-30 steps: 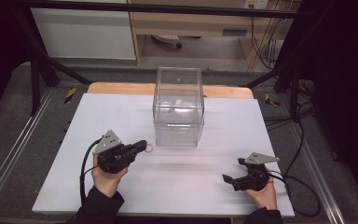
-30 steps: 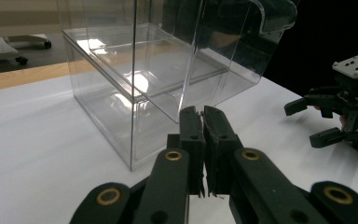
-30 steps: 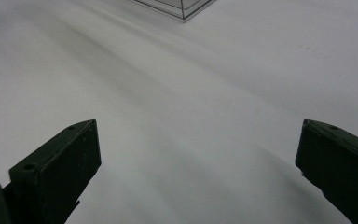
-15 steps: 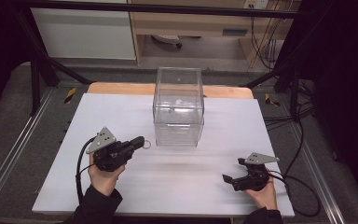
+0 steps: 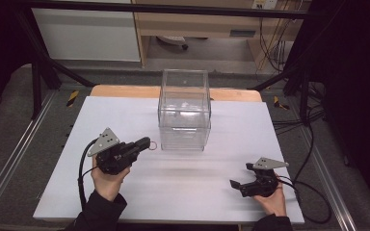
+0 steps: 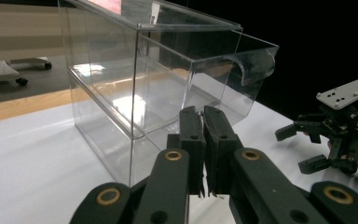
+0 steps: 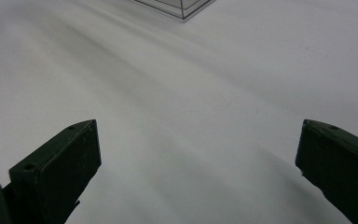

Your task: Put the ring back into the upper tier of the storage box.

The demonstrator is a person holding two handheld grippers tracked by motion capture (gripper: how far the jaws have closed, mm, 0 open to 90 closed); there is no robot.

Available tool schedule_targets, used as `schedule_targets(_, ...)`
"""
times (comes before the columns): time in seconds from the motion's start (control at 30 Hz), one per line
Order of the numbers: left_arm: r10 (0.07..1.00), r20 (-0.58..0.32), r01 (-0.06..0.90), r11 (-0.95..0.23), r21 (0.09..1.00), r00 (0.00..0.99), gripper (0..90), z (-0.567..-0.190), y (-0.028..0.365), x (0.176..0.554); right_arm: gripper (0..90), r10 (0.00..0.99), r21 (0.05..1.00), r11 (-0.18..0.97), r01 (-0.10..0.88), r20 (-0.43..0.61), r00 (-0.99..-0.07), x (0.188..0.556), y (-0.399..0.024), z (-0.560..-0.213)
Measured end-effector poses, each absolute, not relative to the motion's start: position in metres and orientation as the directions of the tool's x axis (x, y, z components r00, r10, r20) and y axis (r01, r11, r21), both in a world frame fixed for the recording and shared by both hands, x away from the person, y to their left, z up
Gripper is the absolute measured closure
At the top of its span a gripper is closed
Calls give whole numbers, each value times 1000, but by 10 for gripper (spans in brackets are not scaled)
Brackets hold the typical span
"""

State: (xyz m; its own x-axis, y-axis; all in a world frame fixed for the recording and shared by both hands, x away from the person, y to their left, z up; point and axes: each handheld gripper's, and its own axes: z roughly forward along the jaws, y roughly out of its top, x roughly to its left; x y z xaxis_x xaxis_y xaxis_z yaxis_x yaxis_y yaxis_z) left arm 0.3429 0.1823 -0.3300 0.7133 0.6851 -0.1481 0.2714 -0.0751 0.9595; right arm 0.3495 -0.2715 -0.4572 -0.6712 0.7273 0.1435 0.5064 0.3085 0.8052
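A tall clear acrylic box (image 5: 184,110) stands at the middle of the white table (image 5: 125,192); in the left gripper view the box (image 6: 135,88) rises right in front of the jaws, and its corner (image 7: 179,8) shows in the right gripper view. My left gripper (image 5: 145,143) (image 6: 203,116) is shut, just left of the box's near corner. A small reddish ring (image 5: 152,146) sticks out at its tips. My right gripper (image 5: 238,187) (image 7: 198,163) rests open near the front right of the table, with nothing between its jaws; the left gripper view also shows this right gripper (image 6: 303,149).
A wooden strip (image 5: 125,91) borders the table's far edge behind the box. Cables (image 5: 313,192) trail off the right side. Metal frame rails (image 5: 9,159) run along both sides. White tabletop lies bare between the two grippers.
My left gripper has drifted slightly left and away from me, carrying the ring with it. The right gripper and the box have stayed put.
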Motion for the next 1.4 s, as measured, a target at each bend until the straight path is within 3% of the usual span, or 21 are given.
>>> schedule_targets(1.4, 684, -123, 201, -35, 979, 719, 866, -296, 170, 359, 4, 728, 807, 310, 503, 139, -671, 349, -272, -457)
